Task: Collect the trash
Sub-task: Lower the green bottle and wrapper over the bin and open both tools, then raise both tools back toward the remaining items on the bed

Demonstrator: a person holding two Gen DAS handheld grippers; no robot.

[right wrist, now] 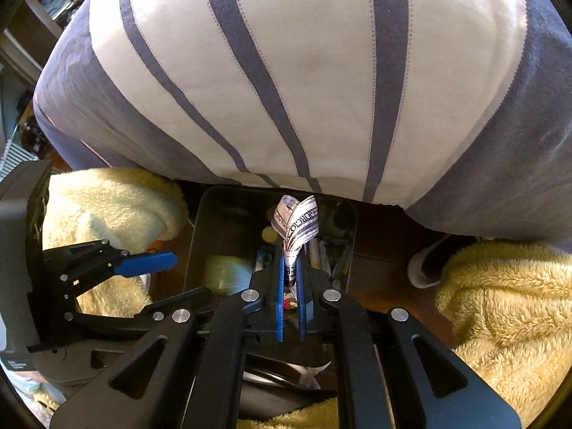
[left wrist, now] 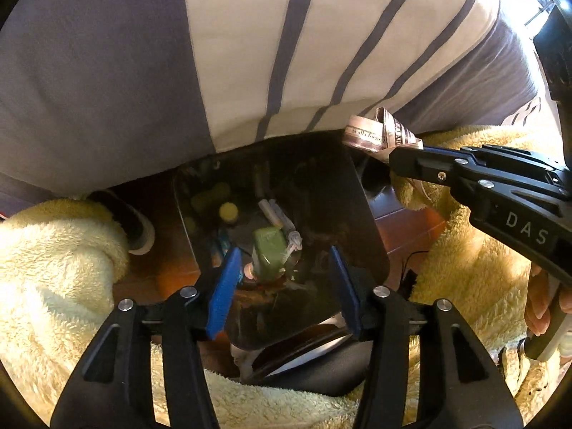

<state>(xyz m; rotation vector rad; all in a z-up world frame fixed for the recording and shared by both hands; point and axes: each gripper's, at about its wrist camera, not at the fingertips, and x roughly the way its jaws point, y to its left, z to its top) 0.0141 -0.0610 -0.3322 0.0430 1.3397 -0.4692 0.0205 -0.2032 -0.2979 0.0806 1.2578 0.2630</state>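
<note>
A dark rectangular bin [left wrist: 364, 214] stands on the floor below the bed edge; it also shows in the right wrist view [right wrist: 200, 236]. It holds several bits of trash, among them a green packet [left wrist: 270, 246] and paper rolls [left wrist: 282, 221]. My right gripper [right wrist: 291, 261] is shut on a crumpled printed wrapper [right wrist: 298, 223] and holds it over the bin. In the left wrist view the wrapper [left wrist: 375, 132] hangs at the bin's far right corner. My left gripper [left wrist: 282, 271] is open and empty above the bin; its blue fingers [right wrist: 150, 262] show left of the bin.
A bed with a white and grey striped cover [left wrist: 286, 35] overhangs the far side of the bin. Fluffy yellow fabric [left wrist: 53, 268] lies on both sides; it also shows in the right wrist view [right wrist: 500, 304]. A grey slipper [right wrist: 425, 264] rests on the brown floor [left wrist: 407, 228].
</note>
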